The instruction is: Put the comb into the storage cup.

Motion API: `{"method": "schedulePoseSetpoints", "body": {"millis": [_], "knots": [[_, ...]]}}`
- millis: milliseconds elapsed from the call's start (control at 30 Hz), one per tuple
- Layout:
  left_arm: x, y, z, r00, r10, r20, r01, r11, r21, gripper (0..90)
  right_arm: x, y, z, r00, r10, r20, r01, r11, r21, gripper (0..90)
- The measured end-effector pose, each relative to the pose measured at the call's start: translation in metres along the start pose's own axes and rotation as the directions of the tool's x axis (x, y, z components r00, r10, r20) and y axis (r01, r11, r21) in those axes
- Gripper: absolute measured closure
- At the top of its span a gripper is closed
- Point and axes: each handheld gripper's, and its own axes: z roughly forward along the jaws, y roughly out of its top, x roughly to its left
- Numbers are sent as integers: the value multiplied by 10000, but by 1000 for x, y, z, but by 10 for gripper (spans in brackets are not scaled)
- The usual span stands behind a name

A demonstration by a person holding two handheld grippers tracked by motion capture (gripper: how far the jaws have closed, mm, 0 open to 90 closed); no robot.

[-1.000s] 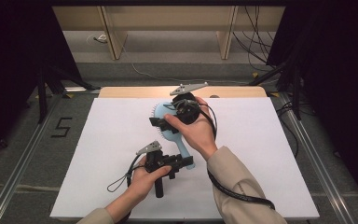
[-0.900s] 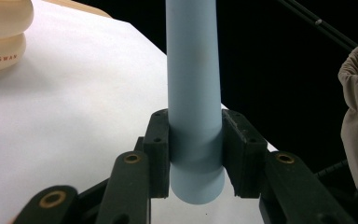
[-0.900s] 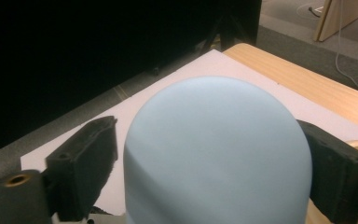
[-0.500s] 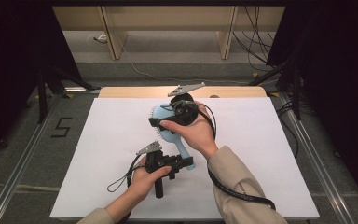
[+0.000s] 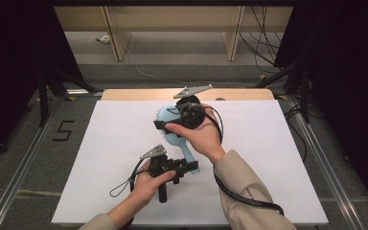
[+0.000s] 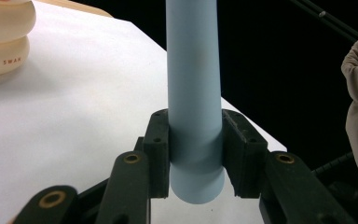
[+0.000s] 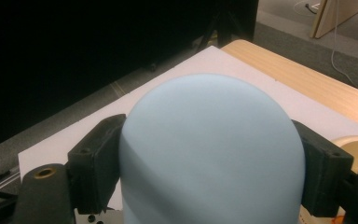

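On the white sheet (image 5: 100, 158) that covers the table, the left gripper (image 5: 188, 167) sits toward the sheet's near edge, its jaws clamped tight on the bottom end of the light blue hairbrush's handle (image 6: 194, 102); in the left gripper view the two black pads press flat against either side of that round handle just above its end, and a cream-coloured ringed object (image 6: 4, 42) with printed letters stands farther off on the sheet, to the handle's left. The light blue hairbrush (image 5: 184, 143) is lifted off the sheet, near its middle, running from the left gripper up and away toward the sheet's far edge. There the right gripper (image 5: 165, 125) takes the brush head: in the right gripper view its jaws stand wide, one pad against each side of the smooth rounded back of the head (image 7: 214, 149). They have just been closing in on the head, which lies between them. Bristles point toward the sheet's left side.
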Motion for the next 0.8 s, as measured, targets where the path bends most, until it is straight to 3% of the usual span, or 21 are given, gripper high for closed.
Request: {"method": "schedulePoseSetpoints", "body": {"millis": [433, 633, 800], "knots": [[-1, -1, 0, 9958, 803, -433, -789, 9963, 338, 634, -4, -5, -5, 9997, 228, -27, -228, 9997, -83, 224], [-3, 1, -2, 9846, 1549, -809, -1506, 9870, 561, 618, -7, -6, -10, 9991, 423, -85, -426, 9986, -298, 225], [-5, 4, -4, 9742, 1994, -1059, -1927, 9787, 701, 528, -9, -8, -13, 9990, 434, 114, -429, 9982, -431, 226]]}}
